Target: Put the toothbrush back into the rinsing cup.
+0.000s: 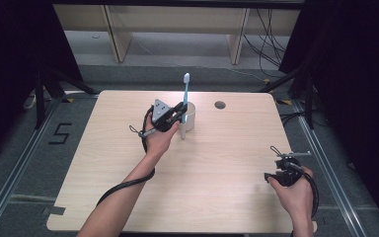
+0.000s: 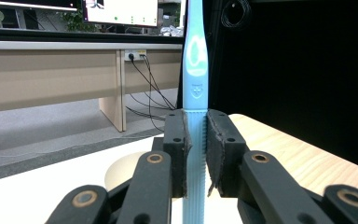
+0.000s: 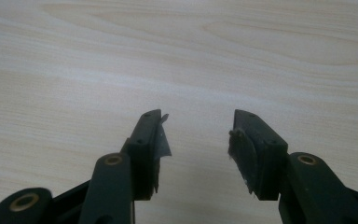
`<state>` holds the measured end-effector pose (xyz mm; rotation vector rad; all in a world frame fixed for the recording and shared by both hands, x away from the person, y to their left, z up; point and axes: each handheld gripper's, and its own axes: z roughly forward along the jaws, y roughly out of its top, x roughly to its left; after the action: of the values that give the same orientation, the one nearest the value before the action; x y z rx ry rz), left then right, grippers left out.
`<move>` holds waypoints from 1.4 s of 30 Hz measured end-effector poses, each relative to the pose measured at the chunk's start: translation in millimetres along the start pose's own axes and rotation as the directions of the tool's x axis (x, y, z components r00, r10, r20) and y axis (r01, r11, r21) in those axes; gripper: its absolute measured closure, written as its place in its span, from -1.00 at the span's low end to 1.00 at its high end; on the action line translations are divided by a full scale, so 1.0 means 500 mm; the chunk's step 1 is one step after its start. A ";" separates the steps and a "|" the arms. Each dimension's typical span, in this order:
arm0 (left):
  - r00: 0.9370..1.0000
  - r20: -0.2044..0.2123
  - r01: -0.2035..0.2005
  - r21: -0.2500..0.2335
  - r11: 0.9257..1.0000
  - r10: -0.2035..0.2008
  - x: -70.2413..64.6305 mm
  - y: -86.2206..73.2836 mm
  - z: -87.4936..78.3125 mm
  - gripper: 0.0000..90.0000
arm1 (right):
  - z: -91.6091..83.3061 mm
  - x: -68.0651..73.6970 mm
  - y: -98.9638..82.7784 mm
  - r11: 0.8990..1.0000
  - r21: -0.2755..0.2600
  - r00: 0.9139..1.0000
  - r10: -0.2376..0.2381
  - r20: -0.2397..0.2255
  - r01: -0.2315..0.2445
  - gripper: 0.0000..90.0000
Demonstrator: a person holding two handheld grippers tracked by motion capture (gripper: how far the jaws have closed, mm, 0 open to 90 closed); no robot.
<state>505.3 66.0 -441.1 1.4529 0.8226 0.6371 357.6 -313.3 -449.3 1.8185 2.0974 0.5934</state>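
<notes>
My left tongs [image 1: 179, 111] are closed on the toothbrush [image 1: 185, 101], pads pinching the ribbed lower handle from both sides; in the left gripper view the brush [image 2: 195, 140] stands upright between them with its head running out of the top of the frame. From the high view the brush stands beside the white cup [image 1: 189, 116] at the far middle of the table [image 1: 217, 168], its lower end reaching down near the cup's front edge. I cannot tell whether that end touches the table or hangs just above it.

My right tongs [image 1: 282, 170] sit near the right edge of the table, jaws spread wide with nothing between them; the right gripper view looks at bare wood through the gap [image 3: 198, 140].

What worries me is the grip: the pads hold a narrow, smooth handle low down, and the long upper part could pivot if I tilt my hand, swinging the head aside. The cup is light and just beside the tongs, so a careless sideways move could knock it over or push it. If I mean to drop the brush in, I need to lift clear of the rim first, or the lower end will catch it.
</notes>
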 end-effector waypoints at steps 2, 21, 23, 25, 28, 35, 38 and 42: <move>1.000 -0.002 0.000 0.000 1.000 0.000 0.000 -0.001 0.000 0.74 | 0.000 -0.001 -0.001 1.000 -0.006 1.000 -0.005 -0.007 0.005 0.20; 1.000 0.001 0.000 0.010 1.000 0.000 0.000 -0.021 -0.002 0.74 | 0.004 -0.003 -0.001 1.000 -0.003 1.000 -0.023 -0.009 0.023 0.20; 1.000 0.000 -0.005 0.014 1.000 0.005 0.001 -0.022 -0.002 0.74 | 0.004 -0.003 -0.001 1.000 -0.003 1.000 -0.023 -0.009 0.023 0.20; 1.000 -0.002 -0.006 0.017 1.000 0.006 0.003 -0.024 -0.003 0.74 | 0.004 -0.003 -0.001 1.000 -0.004 1.000 -0.023 -0.008 0.023 0.20; 1.000 -0.005 -0.004 0.016 1.000 0.004 0.002 -0.026 -0.003 0.74 | 0.005 -0.003 -0.002 1.000 -0.012 1.000 -0.020 -0.011 0.020 0.20; 1.000 -0.003 -0.002 0.019 1.000 0.002 0.003 -0.034 -0.003 0.74 | 0.004 0.000 0.000 1.000 0.006 1.000 -0.005 -0.020 0.005 0.20; 1.000 -0.005 0.003 0.022 1.000 -0.002 0.003 -0.037 -0.004 0.74 | 0.006 0.000 0.000 1.000 0.001 1.000 -0.009 -0.007 0.009 0.20; 1.000 -0.008 0.000 0.029 1.000 0.000 0.005 -0.041 -0.005 0.74 | 0.004 0.002 0.000 1.000 0.005 1.000 -0.003 0.000 0.003 0.20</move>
<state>502.3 68.6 -461.6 1.4774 0.8412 0.6339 358.2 -312.1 -451.0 1.8172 2.1031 0.5883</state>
